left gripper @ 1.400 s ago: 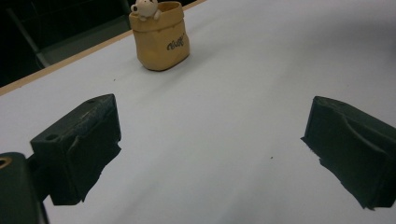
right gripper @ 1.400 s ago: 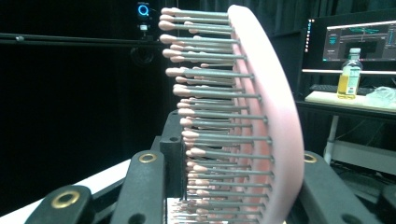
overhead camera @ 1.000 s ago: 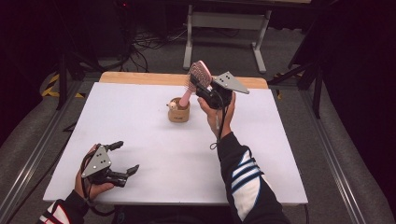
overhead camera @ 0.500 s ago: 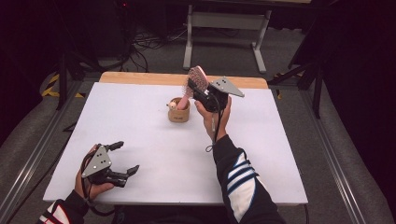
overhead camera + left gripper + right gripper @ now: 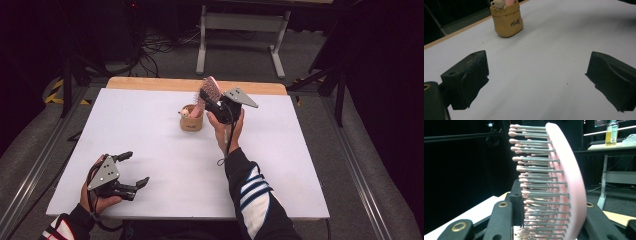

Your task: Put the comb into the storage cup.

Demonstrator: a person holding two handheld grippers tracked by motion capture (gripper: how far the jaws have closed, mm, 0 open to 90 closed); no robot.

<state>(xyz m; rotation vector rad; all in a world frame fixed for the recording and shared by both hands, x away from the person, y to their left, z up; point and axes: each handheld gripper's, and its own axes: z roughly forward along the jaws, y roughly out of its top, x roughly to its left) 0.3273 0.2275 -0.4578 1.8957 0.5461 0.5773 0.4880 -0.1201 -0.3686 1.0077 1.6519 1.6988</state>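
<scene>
White table carried a tan pouch-shaped holder near its far middle. Right gripper was clenched on the pink hairbrush, handle dipping into the holder, bristles against one jaw. Left gripper sat at the near-left corner, jaws spread, nothing between them.

Both grippers, left gripper and right gripper: black bodies, grey three-cornered top plates, brass rivets at jaw links, trailing black cables. Dark sleeves, white stripes; red trim on left cuff.
</scene>
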